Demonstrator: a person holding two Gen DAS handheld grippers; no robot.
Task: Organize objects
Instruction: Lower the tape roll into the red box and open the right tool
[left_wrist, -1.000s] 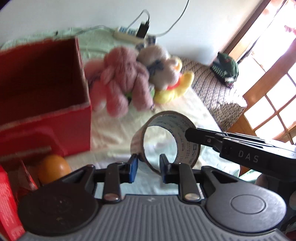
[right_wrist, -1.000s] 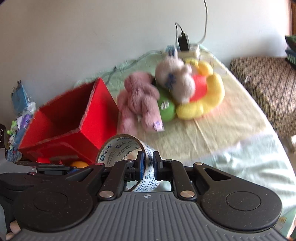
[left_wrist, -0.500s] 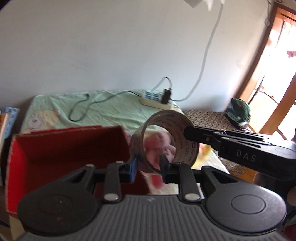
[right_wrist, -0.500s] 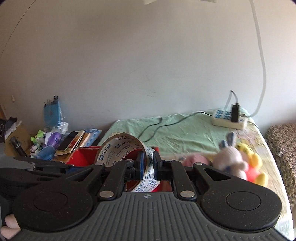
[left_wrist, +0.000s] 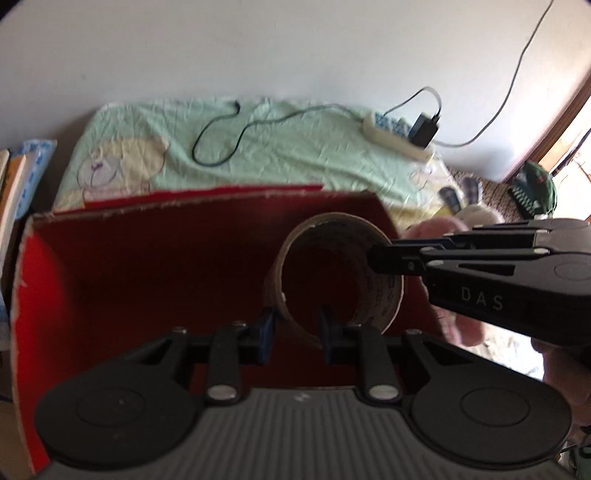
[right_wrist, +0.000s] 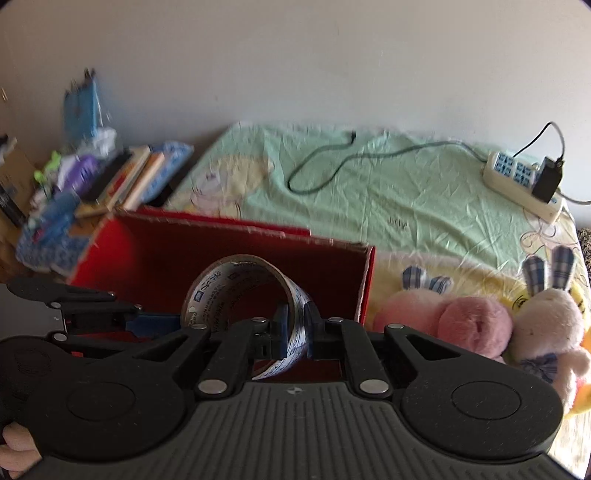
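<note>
Brown tape, a wide roll (left_wrist: 334, 273), sits pinched between both sets of tongs. My left tongs (left_wrist: 295, 328) clamp its lower wall, one blue pad outside and one inside the ring; my right tongs (right_wrist: 295, 326) squeeze the printed band on the other side, and in the left view they reach in from the right to bite the rim. Both are closed on the roll, so it hangs in the air, its opening facing the left camera.

A second ago the roll hung over the pale cloth with the plush toys behind it. Half a second ago the red box was coming in beneath. Now the roll hangs above the open red box (left_wrist: 110, 266), whose dark inside fills the space behind the ring. I judge the carry to be nearly done: what remains is a short drop and a release from both sides.

Beyond the box's right wall lie the pink plush (right_wrist: 454, 323) and the white rabbit (right_wrist: 546, 325), not yet sorted. Further back the green sheet (right_wrist: 406, 192) carries a black cable and a power strip (right_wrist: 524, 184) by the wall.
</note>
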